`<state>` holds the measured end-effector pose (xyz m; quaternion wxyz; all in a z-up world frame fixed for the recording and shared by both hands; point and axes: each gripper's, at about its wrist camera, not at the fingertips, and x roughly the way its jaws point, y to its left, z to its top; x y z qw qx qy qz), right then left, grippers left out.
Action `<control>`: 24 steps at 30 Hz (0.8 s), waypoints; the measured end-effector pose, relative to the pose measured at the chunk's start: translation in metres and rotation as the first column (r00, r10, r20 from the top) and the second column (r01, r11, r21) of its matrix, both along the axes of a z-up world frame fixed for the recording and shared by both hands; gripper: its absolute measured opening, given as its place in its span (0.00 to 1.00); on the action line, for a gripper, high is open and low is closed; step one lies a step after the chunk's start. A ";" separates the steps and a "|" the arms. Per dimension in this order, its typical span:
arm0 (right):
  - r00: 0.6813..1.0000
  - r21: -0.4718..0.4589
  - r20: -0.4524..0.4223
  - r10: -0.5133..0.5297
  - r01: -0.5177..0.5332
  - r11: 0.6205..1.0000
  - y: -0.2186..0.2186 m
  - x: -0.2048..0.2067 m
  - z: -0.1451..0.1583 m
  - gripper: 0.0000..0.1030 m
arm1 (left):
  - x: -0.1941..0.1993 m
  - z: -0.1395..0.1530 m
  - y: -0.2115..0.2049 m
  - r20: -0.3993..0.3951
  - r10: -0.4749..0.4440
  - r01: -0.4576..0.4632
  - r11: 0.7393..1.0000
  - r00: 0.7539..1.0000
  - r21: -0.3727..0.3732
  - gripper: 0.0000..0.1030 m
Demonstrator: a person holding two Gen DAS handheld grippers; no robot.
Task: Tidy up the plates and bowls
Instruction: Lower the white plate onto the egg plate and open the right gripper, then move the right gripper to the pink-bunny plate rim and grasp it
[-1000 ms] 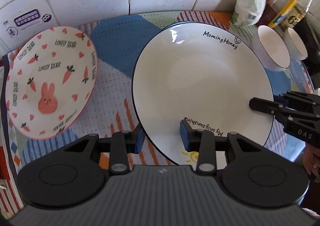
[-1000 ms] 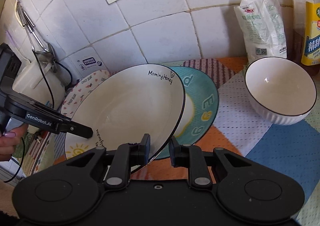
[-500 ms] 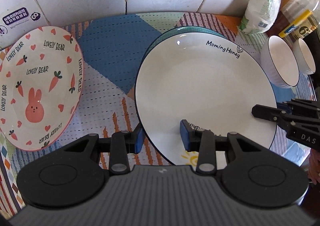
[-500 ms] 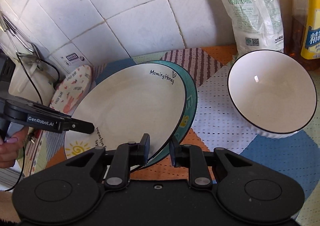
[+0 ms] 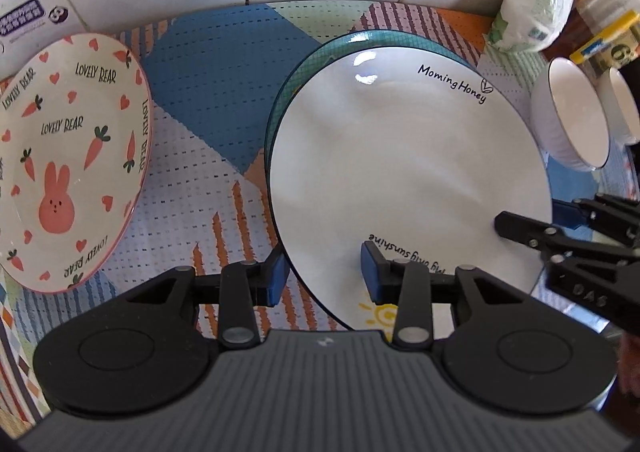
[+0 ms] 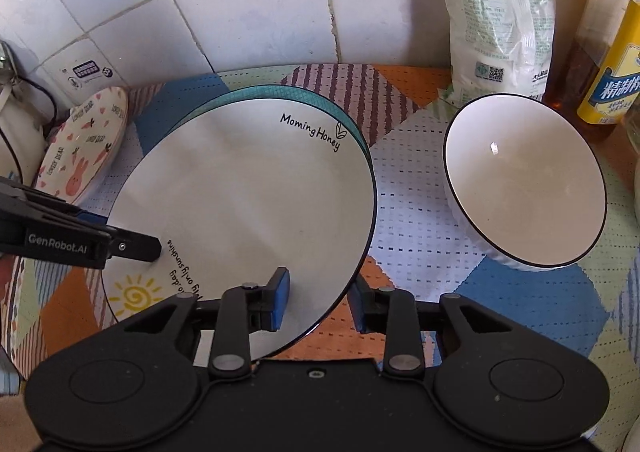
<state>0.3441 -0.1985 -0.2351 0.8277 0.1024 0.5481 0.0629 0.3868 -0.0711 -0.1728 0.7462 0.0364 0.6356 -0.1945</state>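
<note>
Left wrist view: the left gripper [image 5: 325, 275] has its fingers spread wide, straddling the near-left rim of the white plate [image 5: 404, 180]; one pad sits outside the rim and the other over the plate's face, neither clearly pressing it. The plate lies dead ahead of the fingers, almost squarely on the teal plate [image 5: 310, 56], whose edge peeks out at the far left. The right gripper [image 5: 560, 230] comes in from the right, at the plate's opposite rim. The bunny plate [image 5: 68, 156] rests well apart on the left of the bench [image 5: 208, 84], two white bowls [image 5: 576, 124] at the far right.

Right wrist view: the right gripper [image 6: 320, 298] likewise has its fingers parted around the plate's near-right rim, without visibly pinching. The nearest white bowl [image 6: 524, 180] stands just to the right, tilted toward the camera, clear of the plate.

Judgement: the plate looks set down on the stack, and both grippers must back straight off along their own axes. The bowl is nearer the right gripper, the bunny plate nearer the left.
</note>
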 end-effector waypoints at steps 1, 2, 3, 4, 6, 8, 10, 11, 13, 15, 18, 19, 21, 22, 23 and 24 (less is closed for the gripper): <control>1.000 -0.017 0.012 0.002 -0.002 1.000 0.003 0.000 0.000 0.40 | 0.000 0.001 0.003 0.003 0.012 -0.012 1.000 1.000 -0.013 0.35; 1.000 -0.036 0.026 0.001 0.000 0.999 0.006 -0.001 -0.001 0.40 | 0.000 0.004 0.008 0.009 0.022 -0.021 0.999 1.000 -0.025 0.36; 0.999 -0.056 0.041 -0.001 0.003 0.998 0.009 -0.003 -0.001 0.41 | 0.000 0.008 0.012 0.017 0.029 -0.029 0.999 0.999 -0.035 0.36; 0.998 -0.075 0.055 -0.005 0.009 0.997 0.012 -0.004 -0.002 0.42 | -0.001 0.012 0.015 0.028 0.034 -0.033 0.999 0.999 -0.044 0.36; 0.997 -0.112 0.078 -0.010 0.019 0.994 0.018 -0.005 -0.003 0.43 | -0.003 0.020 0.022 0.054 0.036 -0.033 0.998 0.998 -0.057 0.36; 0.995 -0.149 0.101 -0.015 0.030 0.988 0.023 -0.009 -0.004 0.43 | -0.006 0.028 0.031 0.078 0.034 -0.029 0.998 0.996 -0.062 0.35; 0.992 -0.177 0.127 -0.027 0.050 0.983 0.027 -0.016 -0.002 0.43 | -0.010 0.036 0.038 0.104 0.011 -0.006 0.999 0.995 -0.045 0.35; 0.989 -0.192 0.146 -0.038 0.066 0.979 0.029 -0.021 0.002 0.42 | -0.013 0.041 0.040 0.127 -0.016 0.018 1.000 0.992 -0.016 0.36; 0.982 -0.204 0.183 -0.055 0.093 0.975 0.036 -0.032 0.014 0.42 | -0.019 0.051 0.043 0.173 -0.068 0.062 0.997 0.983 0.037 0.36; 0.969 -0.183 0.238 -0.061 0.106 0.977 0.042 -0.047 0.030 0.42 | -0.022 0.061 0.049 0.189 -0.103 0.092 0.994 0.977 0.066 0.37; 0.952 -0.162 0.297 -0.072 0.125 0.979 0.053 -0.063 0.053 0.44 | -0.031 0.079 0.068 0.218 -0.134 0.121 0.990 0.967 0.071 0.39; 0.945 -0.155 0.316 -0.078 0.133 0.979 0.058 -0.067 0.060 0.45 | -0.033 0.083 0.073 0.233 -0.142 0.128 0.989 0.962 0.076 0.40; 0.930 -0.129 0.354 -0.101 0.155 0.980 0.065 -0.078 0.074 0.48 | -0.038 0.092 0.083 0.263 -0.151 0.132 0.987 0.953 0.089 0.42; 0.923 -0.110 0.369 -0.112 0.163 0.980 0.069 -0.083 0.081 0.49 | -0.039 0.095 0.089 0.275 -0.151 0.130 0.987 0.950 0.095 0.46; 0.915 -0.095 0.383 -0.126 0.174 0.980 0.074 -0.087 0.087 0.49 | -0.039 0.098 0.095 0.287 -0.146 0.120 0.987 0.947 0.105 0.47; 0.909 -0.083 0.395 -0.137 0.183 0.980 0.078 -0.091 0.093 0.49 | -0.038 0.101 0.103 0.301 -0.132 0.101 0.988 0.945 0.117 0.47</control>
